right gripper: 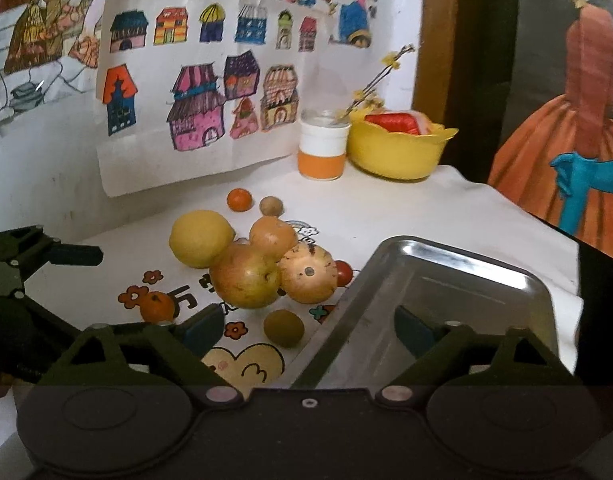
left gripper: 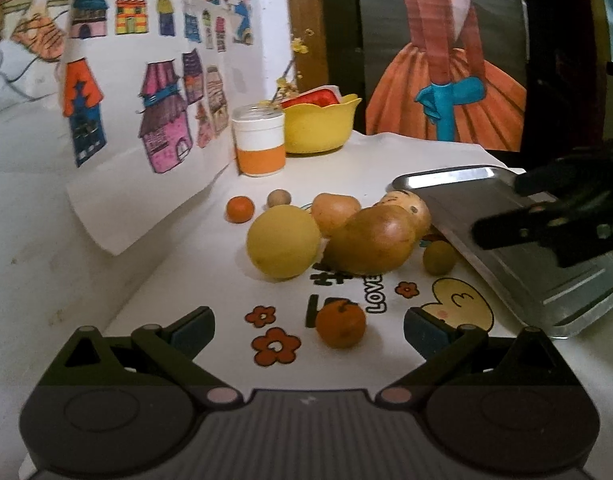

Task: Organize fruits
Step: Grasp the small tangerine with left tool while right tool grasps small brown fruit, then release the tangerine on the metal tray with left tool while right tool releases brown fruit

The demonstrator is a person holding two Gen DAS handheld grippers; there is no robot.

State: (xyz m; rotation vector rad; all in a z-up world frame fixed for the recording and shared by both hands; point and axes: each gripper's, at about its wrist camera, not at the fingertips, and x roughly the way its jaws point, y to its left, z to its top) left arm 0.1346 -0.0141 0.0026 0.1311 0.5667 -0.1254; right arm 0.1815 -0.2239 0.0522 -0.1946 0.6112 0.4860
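A small mandarin (left gripper: 340,322) lies on the printed cloth just ahead of my open left gripper (left gripper: 308,328), between its fingertips and untouched. Beyond it sit a yellow citrus (left gripper: 283,242), three brown pears (left gripper: 372,240), a green fruit (left gripper: 439,257), a tiny orange (left gripper: 240,209) and a brown ball (left gripper: 279,199). A cherry tomato (right gripper: 343,273) peeks out beside the pears. My right gripper (right gripper: 310,330) is open astride the left rim of the steel tray (right gripper: 466,280), with one finger inside it. The tray holds no fruit.
An orange-and-white jar (left gripper: 259,142) and a yellow bowl (left gripper: 318,128) with a red packet stand at the back by the wall. A paper sheet of house drawings (left gripper: 146,120) hangs down to the table on the left. The table edge (right gripper: 574,248) drops off on the right.
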